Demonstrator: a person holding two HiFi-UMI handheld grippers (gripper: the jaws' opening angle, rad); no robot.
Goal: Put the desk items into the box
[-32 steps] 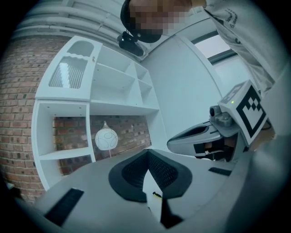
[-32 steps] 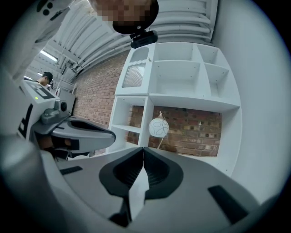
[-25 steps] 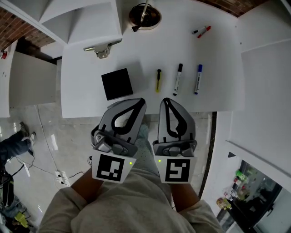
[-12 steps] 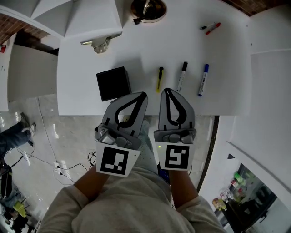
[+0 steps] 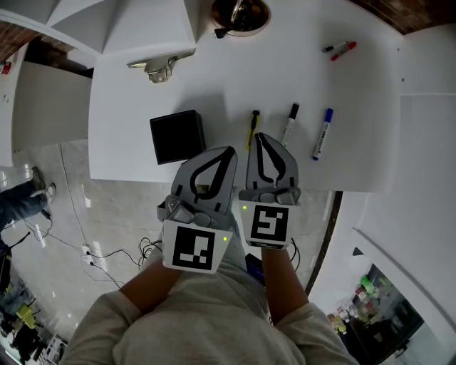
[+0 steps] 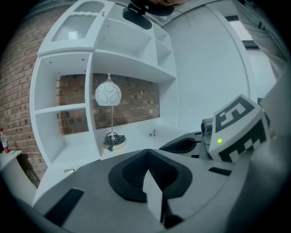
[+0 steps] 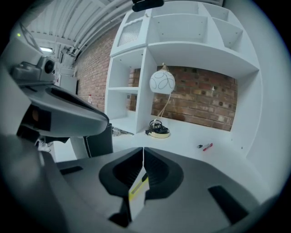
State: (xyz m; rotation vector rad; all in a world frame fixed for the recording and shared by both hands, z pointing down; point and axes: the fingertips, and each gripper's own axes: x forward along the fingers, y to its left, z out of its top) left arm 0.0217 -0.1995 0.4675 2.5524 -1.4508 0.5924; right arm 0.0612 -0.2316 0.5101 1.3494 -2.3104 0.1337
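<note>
On the white desk lie a black box, a yellow-and-black pen, a black marker and a blue marker. A red and a black marker lie at the far right. My left gripper is shut and empty, its tip at the desk's near edge, right of the box. My right gripper is shut and empty too, its tip over the desk just beside the pen's near end. In the gripper views both pairs of jaws, left and right, meet with nothing between them.
A globe lamp stands on its round base at the back of the desk, inside white shelving. A metal object lies at the back left. Below the near edge is tiled floor with cables.
Both grippers have moved forward toward the desk. The right tip has gone from off the near edge to over the desk beside the yellow pen. Both stayed shut.
</note>
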